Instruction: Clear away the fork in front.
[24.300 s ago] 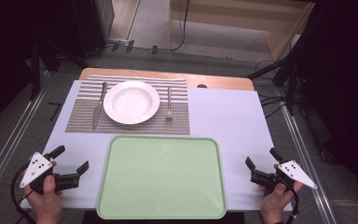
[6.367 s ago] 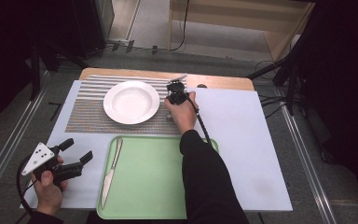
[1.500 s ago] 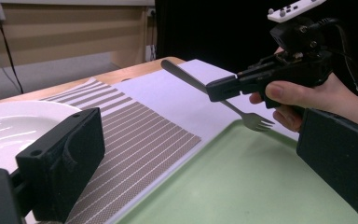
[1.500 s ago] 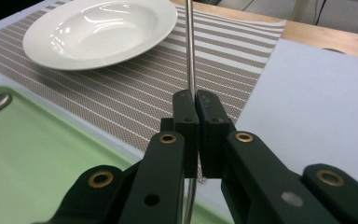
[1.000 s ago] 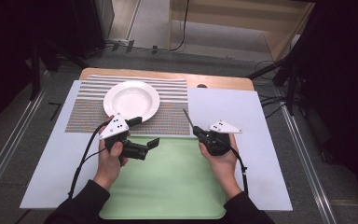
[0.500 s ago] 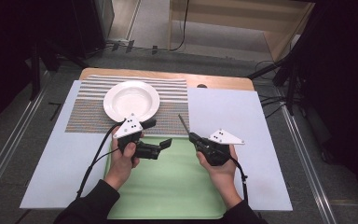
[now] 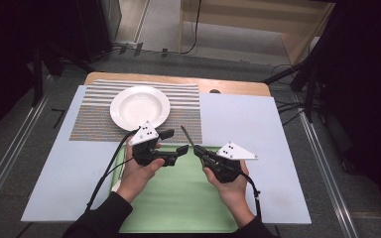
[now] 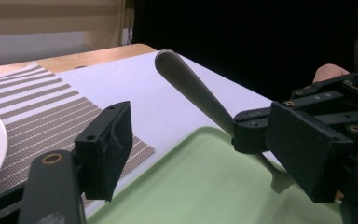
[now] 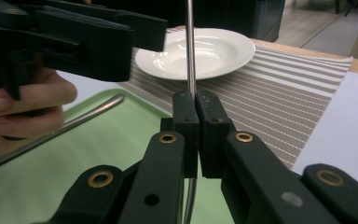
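Fork [image 9: 189, 51] clamped tight in right gripper [image 7: 199, 150], handle poking up over the green tray's [image 7: 178, 203] far edge. Left gripper [image 7: 174, 142] just beside it, jaws wide open, holding nothing.

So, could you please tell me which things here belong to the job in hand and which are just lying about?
In the job:
right gripper, shut on the metal fork
open left gripper
green plastic tray
metal knife

Lying about:
round white plate
striped woven placemat

Grey floor [image 7: 20, 148] (dim), wooden shelving [image 7: 258, 29] behind.
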Demonstrator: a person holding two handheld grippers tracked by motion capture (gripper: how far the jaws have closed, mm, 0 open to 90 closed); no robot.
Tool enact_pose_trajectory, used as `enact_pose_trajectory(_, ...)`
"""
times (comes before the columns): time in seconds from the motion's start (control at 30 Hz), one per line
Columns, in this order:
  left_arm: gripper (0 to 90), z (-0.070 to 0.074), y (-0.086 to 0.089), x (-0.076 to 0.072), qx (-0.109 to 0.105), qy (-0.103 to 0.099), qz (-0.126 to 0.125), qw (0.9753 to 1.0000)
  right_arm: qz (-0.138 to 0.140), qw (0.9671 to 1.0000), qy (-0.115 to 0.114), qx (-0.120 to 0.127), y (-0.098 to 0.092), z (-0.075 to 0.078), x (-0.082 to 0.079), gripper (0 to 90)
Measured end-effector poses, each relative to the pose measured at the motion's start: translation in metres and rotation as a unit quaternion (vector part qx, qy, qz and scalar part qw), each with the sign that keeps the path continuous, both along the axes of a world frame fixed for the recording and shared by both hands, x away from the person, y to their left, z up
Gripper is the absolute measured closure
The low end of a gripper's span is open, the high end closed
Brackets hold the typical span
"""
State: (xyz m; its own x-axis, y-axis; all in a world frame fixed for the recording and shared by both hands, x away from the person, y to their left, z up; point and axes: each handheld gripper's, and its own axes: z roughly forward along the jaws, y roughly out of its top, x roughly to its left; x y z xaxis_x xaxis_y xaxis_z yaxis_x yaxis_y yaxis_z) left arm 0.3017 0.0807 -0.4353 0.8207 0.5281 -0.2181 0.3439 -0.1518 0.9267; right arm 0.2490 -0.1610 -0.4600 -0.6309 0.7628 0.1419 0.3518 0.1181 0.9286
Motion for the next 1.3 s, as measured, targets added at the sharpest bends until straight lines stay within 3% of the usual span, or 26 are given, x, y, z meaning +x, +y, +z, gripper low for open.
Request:
enact_pose_trajectory(0.27, 36.1, 0.002, 0.000, 0.002, -0.019, 0.021, 0.002, 0.9996, 0.012, 0.9999, -0.009, 0.004, 0.008, 0.002, -0.004, 86.0)
enact_pose_trajectory(0.4, 46.8, 0.001, 0.001, 0.004, -0.027, 0.030, 0.008, 0.9992, 0.018, 0.9997, -0.014, 0.003, 0.012, 0.003, -0.006, 86.0)
enact_pose_trajectory(0.73, 61.7, 0.000, 0.005, 0.008, -0.054, 0.060, -0.028, 0.9963, 0.024, 0.9995, -0.017, 0.010, 0.017, 0.004, -0.009, 86.0)
enact_pose_trajectory(1.07, 71.6, 0.000, 0.006, 0.009, -0.071, 0.075, -0.058, 0.9929, 0.034, 0.9992, -0.020, 0.011, 0.020, 0.004, -0.011, 85.9)
enact_pose_trajectory(1.17, 78.6, 0.002, 0.007, 0.007, -0.081, 0.072, -0.074, 0.9913, 0.039, 0.9988, -0.023, 0.018, 0.021, 0.003, -0.011, 84.9)
enact_pose_trajectory(1.23, 82.8, 0.009, 0.005, 0.001, -0.062, 0.044, -0.085, 0.9935, 0.046, 0.9984, -0.026, 0.021, 0.022, 0.004, -0.012, 82.9)
enact_pose_trajectory(1.27, 86.4, 0.009, 0.005, 0.001, -0.062, 0.044, -0.085, 0.9935, 0.046, 0.9984, -0.026, 0.021, 0.022, 0.004, -0.012, 82.9)
enact_pose_trajectory(1.3, 86.4, 0.011, 0.006, 0.000, -0.064, 0.043, -0.089, 0.9930, 0.052, 0.9975, -0.036, 0.032, 0.020, 0.005, -0.013, 76.8)
